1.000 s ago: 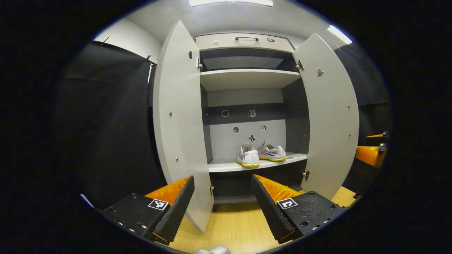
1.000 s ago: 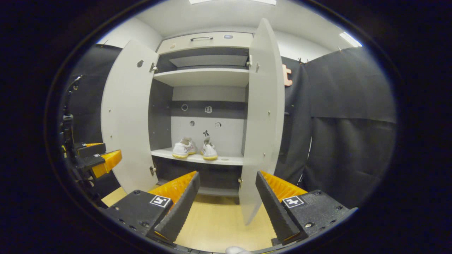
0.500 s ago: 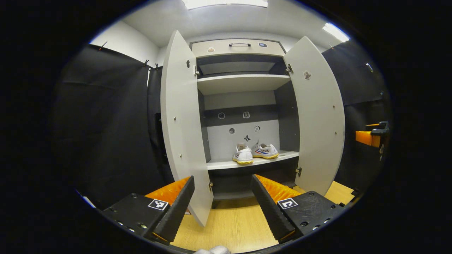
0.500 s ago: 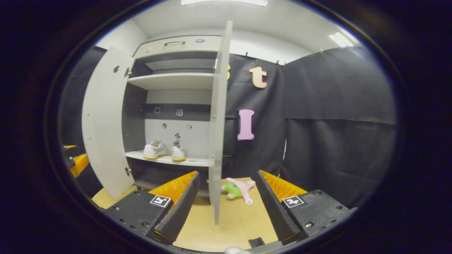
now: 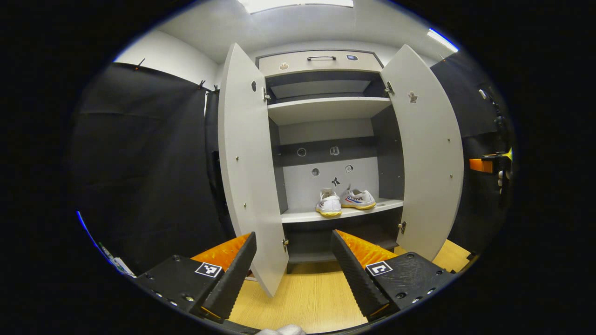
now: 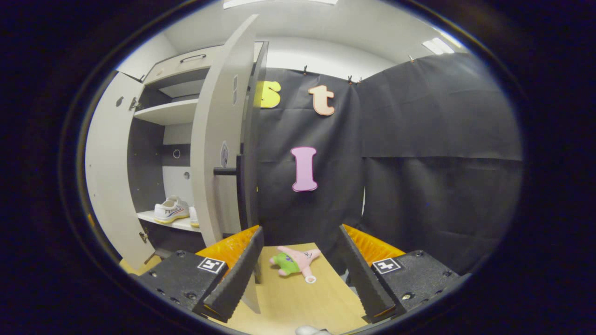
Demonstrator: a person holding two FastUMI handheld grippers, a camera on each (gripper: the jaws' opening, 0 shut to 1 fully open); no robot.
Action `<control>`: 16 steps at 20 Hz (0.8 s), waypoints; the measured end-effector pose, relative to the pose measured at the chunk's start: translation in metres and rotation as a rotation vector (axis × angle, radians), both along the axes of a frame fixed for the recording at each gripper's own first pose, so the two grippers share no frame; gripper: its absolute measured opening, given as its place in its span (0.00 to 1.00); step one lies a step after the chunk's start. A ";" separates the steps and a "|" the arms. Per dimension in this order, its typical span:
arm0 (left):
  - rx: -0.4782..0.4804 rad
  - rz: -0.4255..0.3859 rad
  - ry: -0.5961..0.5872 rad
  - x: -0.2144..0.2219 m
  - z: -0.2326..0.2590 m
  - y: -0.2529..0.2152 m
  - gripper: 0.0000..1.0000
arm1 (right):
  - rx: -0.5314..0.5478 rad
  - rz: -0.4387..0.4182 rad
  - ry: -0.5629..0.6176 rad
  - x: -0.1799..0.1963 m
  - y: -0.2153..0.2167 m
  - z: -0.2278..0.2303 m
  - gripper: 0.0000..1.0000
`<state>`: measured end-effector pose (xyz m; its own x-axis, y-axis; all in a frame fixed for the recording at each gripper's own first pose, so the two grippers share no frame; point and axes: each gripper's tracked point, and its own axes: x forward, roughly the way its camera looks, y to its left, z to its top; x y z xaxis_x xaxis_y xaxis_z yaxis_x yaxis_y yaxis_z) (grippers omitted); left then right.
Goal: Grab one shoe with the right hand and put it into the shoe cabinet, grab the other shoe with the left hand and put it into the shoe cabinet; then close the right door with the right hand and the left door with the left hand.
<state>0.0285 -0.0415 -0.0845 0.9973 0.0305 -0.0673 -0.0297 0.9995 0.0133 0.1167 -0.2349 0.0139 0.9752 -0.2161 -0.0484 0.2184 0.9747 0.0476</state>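
Both white canvas shoes with yellow soles (image 5: 343, 201) sit side by side on the lower shelf of the tall grey shoe cabinet (image 5: 326, 109), both doors open. The left gripper (image 5: 293, 267) and right gripper (image 6: 300, 265) hold nothing, jaws wide. A pink plush toy (image 6: 295, 262) lies on the wooden floor (image 6: 298, 302).

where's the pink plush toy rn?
In the right gripper view the pink plush toy lies on the wooden floor behind the open right door, at the foot of the black cloth wall.

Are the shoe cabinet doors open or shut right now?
Open. In the left gripper view the left door and right door both swing outward, leaving the shelf with the two shoes in plain sight.
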 end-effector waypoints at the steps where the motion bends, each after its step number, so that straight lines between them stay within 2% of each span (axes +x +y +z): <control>1: -0.006 0.003 -0.003 0.002 0.000 -0.003 1.00 | 0.008 0.024 -0.002 0.006 0.004 0.001 1.00; 2: -0.011 0.011 -0.003 0.003 0.000 -0.004 1.00 | 0.006 0.041 0.000 0.012 0.006 0.001 1.00; 3: -0.014 0.023 0.001 0.004 -0.002 -0.003 0.96 | -0.002 0.046 -0.003 0.015 0.005 0.001 1.00; 6: -0.020 0.045 0.017 0.006 -0.006 -0.004 0.96 | -0.015 0.081 -0.021 0.020 0.012 0.012 0.96; 7: -0.020 0.054 0.022 0.005 -0.007 -0.003 0.96 | -0.030 0.086 -0.013 0.014 0.019 0.012 0.89; 8: -0.022 0.060 0.023 0.007 -0.007 -0.003 0.96 | -0.055 0.090 -0.016 0.019 0.018 0.014 0.95; 9: -0.024 0.065 0.023 0.007 -0.007 -0.003 0.96 | -0.067 0.096 -0.013 0.018 0.020 0.012 0.86; 10: -0.027 0.068 0.023 0.007 -0.006 -0.003 0.96 | -0.056 0.115 -0.016 0.018 0.027 0.014 0.87; 11: -0.029 0.067 0.022 0.008 -0.005 -0.003 1.00 | -0.039 0.141 -0.005 0.017 0.036 0.011 0.93; 12: -0.028 0.066 0.022 0.008 -0.005 -0.002 0.96 | -0.027 0.166 -0.007 0.016 0.048 0.012 0.92; 13: -0.025 0.067 0.023 0.007 -0.005 -0.001 0.96 | -0.031 0.188 -0.005 0.017 0.060 0.011 0.84; 14: -0.021 0.067 0.023 0.007 -0.005 -0.001 0.96 | -0.033 0.203 -0.009 0.017 0.072 0.012 0.92; 16: -0.013 0.074 0.020 0.005 -0.003 0.005 0.96 | -0.041 0.238 -0.015 0.020 0.095 0.012 0.92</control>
<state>0.0332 -0.0365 -0.0871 0.9907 0.1031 -0.0883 -0.1033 0.9946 0.0022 0.1368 -0.1397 0.0262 0.9994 0.0188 -0.0299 -0.0186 0.9998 0.0082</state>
